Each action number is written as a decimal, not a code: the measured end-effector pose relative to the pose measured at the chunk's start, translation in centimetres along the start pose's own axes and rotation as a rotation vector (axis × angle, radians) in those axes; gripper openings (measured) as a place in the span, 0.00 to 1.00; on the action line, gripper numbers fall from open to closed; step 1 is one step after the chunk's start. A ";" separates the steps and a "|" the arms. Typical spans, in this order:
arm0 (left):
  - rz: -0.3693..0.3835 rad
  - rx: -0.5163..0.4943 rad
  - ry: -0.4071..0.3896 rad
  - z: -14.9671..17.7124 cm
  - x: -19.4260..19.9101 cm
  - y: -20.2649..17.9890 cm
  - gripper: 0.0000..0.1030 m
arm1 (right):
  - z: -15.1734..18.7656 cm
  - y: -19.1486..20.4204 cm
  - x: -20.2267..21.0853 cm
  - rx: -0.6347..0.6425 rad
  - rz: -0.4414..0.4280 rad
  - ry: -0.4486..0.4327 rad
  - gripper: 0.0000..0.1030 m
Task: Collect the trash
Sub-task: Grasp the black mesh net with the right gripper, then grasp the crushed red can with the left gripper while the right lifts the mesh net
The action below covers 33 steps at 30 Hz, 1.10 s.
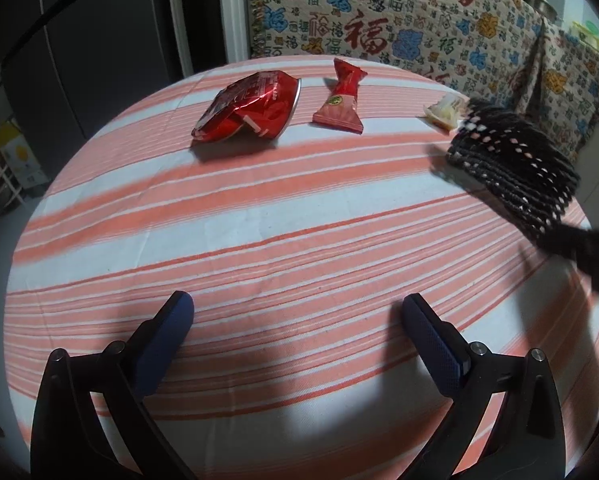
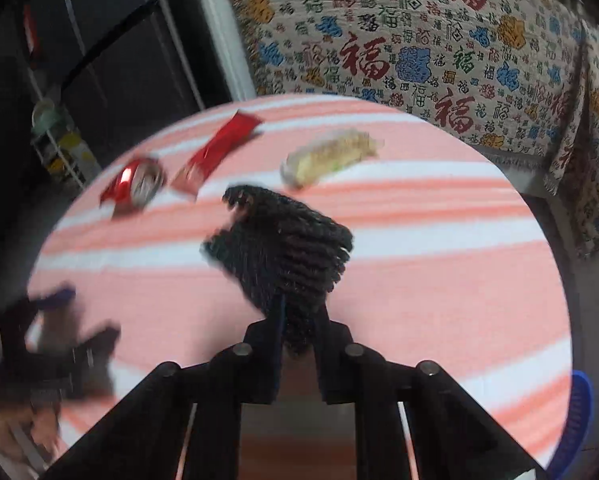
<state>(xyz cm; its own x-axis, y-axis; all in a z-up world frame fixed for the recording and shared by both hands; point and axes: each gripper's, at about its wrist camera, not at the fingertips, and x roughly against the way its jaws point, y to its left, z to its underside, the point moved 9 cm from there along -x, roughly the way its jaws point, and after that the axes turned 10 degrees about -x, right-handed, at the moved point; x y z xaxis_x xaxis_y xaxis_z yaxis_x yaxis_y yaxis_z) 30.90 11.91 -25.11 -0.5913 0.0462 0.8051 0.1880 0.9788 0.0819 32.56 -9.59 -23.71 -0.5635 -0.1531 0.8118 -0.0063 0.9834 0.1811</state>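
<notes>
- my left gripper (image 1: 297, 316) hangs wide open over the striped tablecloth (image 1: 299, 220), nothing between its fingers.
- my right gripper (image 2: 299, 320) is clamped on a black knitted cloth (image 2: 283, 248) that sticks out ahead of its tips.
- well ahead of my left jaws: crumpled red bag (image 1: 247, 106), red candy wrapper (image 1: 341, 98) just right of it.
- pale wrapper (image 2: 329, 156) lies beyond the cloth; view blurred, probably plastic.
</notes>
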 end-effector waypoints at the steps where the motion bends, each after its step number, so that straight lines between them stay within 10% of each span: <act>1: 0.015 0.001 -0.005 0.0 0.1 0.0 1.00 | 1.0 0.0 0.3 0.015 -0.001 0.006 0.55; 2: 0.028 0.002 -0.010 0.0 0.2 0.1 1.00 | 2.0 0.1 0.6 0.025 -0.006 0.005 0.69; 22: 0.019 -0.103 -0.086 -11.0 -2.8 4.8 0.98 | 5.0 1.0 0.8 0.144 0.067 -0.034 0.73; 29: -0.074 -0.225 -0.058 -11.9 -5.1 3.8 0.54 | 5.0 1.0 0.7 0.147 0.072 -0.036 0.73; 33: -0.049 -0.203 -0.110 -10.7 -2.8 4.0 0.45 | 5.0 1.0 0.7 0.147 0.073 -0.037 0.73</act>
<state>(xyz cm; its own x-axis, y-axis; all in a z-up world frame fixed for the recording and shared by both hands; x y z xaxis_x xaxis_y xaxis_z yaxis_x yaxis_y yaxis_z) 41.71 13.59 -20.69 -0.6839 0.0317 0.7289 0.3042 0.9205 0.2453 28.02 -8.28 -25.72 -0.5965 -0.0799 0.7986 -0.0833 0.9958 0.0374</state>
